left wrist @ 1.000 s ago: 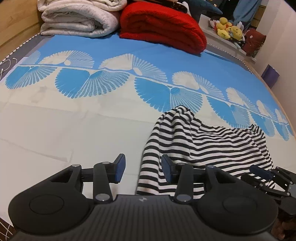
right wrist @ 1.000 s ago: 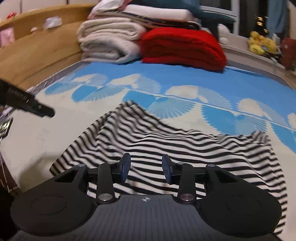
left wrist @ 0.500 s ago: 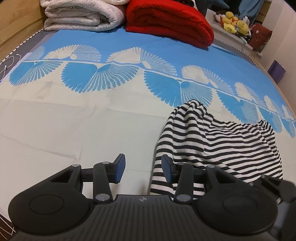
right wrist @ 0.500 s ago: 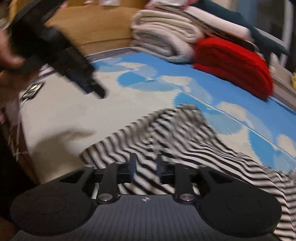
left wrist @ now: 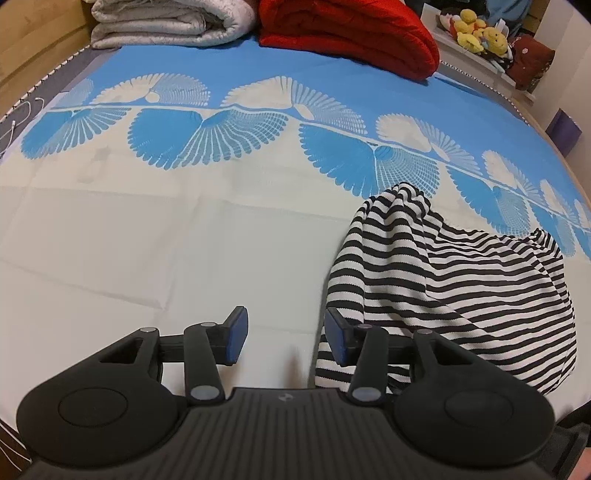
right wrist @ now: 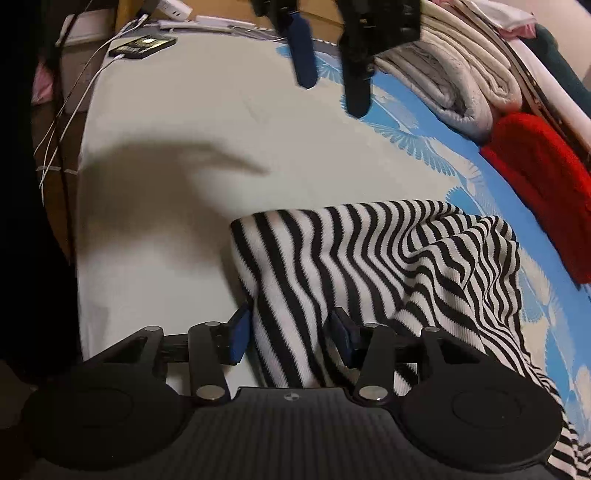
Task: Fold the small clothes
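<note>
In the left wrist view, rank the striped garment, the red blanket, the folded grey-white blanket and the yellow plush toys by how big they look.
1. striped garment, nearest the camera, so its lead is partly nearness
2. red blanket and folded grey-white blanket: alike, both cut off by the top edge
3. yellow plush toys

Black-and-white striped garment (left wrist: 450,291) lies rumpled on my near right, bunched into a raised peak at its far end, near edge flat.
</note>
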Tool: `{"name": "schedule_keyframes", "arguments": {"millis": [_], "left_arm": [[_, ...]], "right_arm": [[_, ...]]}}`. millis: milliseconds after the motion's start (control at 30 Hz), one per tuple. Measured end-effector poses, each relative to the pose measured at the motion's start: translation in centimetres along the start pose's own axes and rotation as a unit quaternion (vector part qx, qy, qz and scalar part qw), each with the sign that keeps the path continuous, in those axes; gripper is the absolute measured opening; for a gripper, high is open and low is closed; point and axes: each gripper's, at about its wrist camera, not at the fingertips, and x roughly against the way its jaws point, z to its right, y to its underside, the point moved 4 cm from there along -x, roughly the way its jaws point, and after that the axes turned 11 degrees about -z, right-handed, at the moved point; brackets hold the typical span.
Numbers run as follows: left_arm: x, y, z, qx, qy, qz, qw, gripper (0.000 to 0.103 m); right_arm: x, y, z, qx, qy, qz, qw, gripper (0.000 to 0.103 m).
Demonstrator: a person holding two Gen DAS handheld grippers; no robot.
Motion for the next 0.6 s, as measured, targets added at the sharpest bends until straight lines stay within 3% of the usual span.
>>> {"name": "schedule_keyframes", "arguments": {"millis": [67,133,167,233,267,333,433,600], "left_arm": [[-0.3,-0.3,0.1,0.005,0.005,-0.005,1.0,0.052],[-0.7,-0.7,0.3,0.016,0.016,-0.014,0.9997,0.057],[-0.9,-0.9,0.4,0.024,0.024,-0.02,0.9992,0.06],[-1.5,-1.4,0.7,0.042,0.053,-0.04,0.9969,0.081],[-1.9,-1.5,0.9,0.051,0.07,-0.052,0.9949,0.085],[-3.0,-1.9,1.3,0.077,0.119,-0.087,0.9861,0.092],[-4.8,-2.3,2.0,0.123,0.19,-0.141,0.9638,0.092],[-6.9,-3.2,3.8,0.148,0.233,-0.168,0.9462,0.092]], "right_arm": [[-0.2,0.0,0.4,-0.004,-0.005,0.001,1.0,0.042],[-0.2,0.0,0.6,-0.001,-0.004,0.003,1.0,0.024],[-0.1,0.0,0.8,-0.006,-0.005,0.006,1.0,0.021],[0.4,-0.4,1.8,-0.033,-0.017,0.014,0.999,0.017],[1.0,-0.7,2.5,-0.053,-0.023,0.024,0.998,0.017],[2.4,-1.0,3.7,-0.08,-0.026,0.045,0.995,0.017],[4.7,-0.9,5.7,-0.127,-0.037,0.08,0.988,0.016],[7.3,0.7,7.9,-0.18,-0.057,0.124,0.974,0.016]]}}
